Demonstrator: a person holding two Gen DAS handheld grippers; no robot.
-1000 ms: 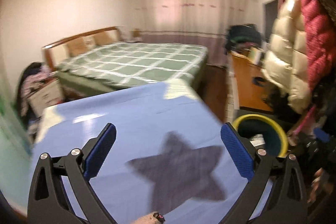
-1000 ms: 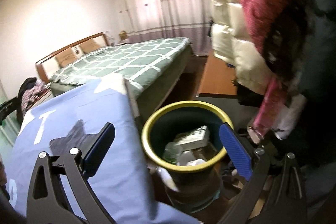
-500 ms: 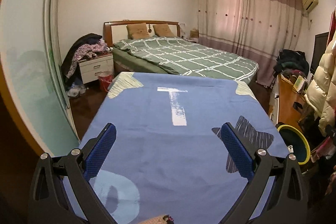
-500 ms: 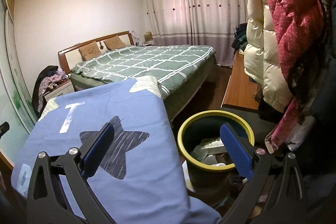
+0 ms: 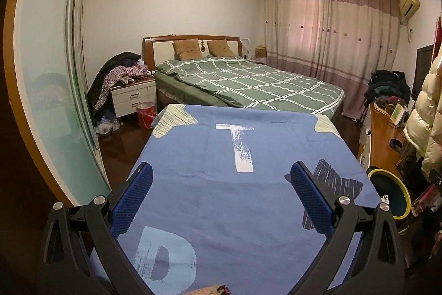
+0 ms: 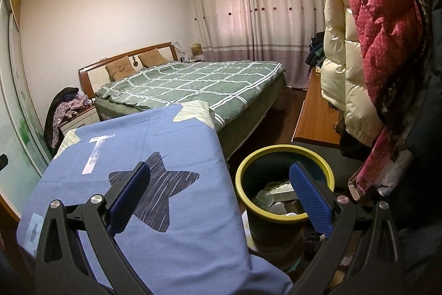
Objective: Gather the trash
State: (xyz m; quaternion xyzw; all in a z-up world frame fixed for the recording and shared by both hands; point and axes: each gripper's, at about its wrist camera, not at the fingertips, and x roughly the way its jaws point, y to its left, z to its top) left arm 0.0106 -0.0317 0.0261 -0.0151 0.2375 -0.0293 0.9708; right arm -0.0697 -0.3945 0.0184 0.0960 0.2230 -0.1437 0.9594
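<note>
Both grippers are spread wide and carry nothing: your left gripper (image 5: 219, 194) hangs over the bare blue cloth (image 5: 221, 156), your right gripper (image 6: 221, 195) near the yellow-rimmed bin (image 6: 286, 152). The bin, already holding trash, stands beside the cloth's edge; a careless swing may knock it over.

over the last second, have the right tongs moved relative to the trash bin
Yes. The right tongs have backed away and risen: the trash bin with the yellow rim now sits smaller and further right, and more of the blue cloth shows.
</note>
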